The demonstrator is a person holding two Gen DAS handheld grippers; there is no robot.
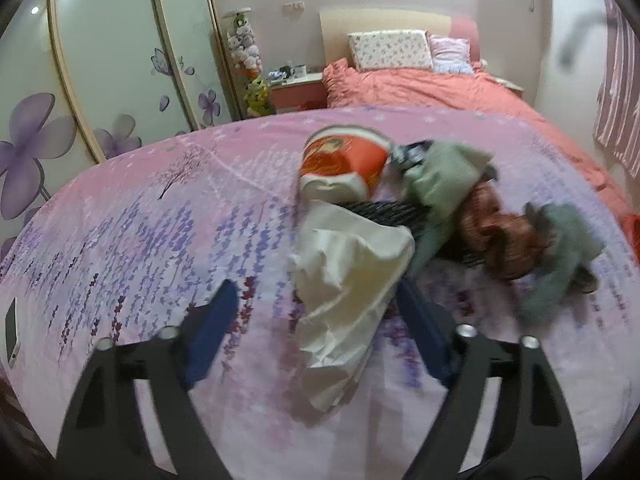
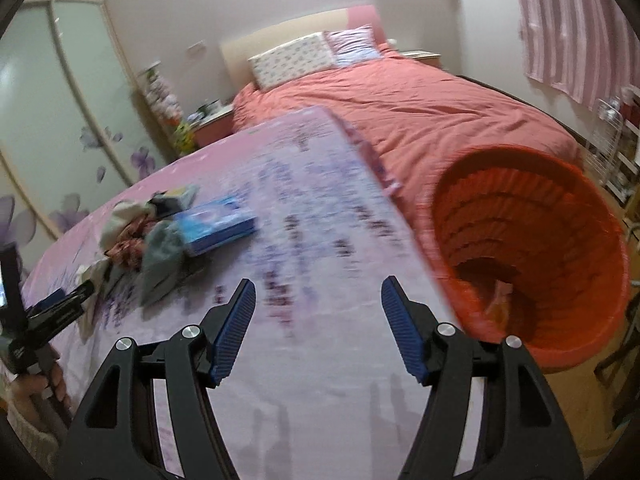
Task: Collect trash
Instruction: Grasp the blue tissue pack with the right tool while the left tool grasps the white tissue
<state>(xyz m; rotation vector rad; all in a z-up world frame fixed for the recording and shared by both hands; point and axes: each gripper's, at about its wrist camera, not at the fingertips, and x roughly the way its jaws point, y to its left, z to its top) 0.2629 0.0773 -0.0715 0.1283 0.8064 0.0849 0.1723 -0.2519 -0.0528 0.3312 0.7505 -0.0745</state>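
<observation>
The left gripper [image 1: 316,312] stood wide open, its fingers straddling a crumpled cream paper wrapper [image 1: 348,280] on the lavender-print bedspread [image 1: 140,240], gripping nothing. The right gripper [image 2: 318,316] hung open and empty near the orange plastic bin [image 2: 532,248]. Best to close squarely on the wrapper's middle, clear of the bedspread.

A bed with a coral-red quilt [image 2: 420,120] and floral white pillow [image 1: 390,49] stands beside a flower-printed sliding wardrobe [image 1: 100,72]; pink striped curtains [image 2: 576,28] hang right.
</observation>
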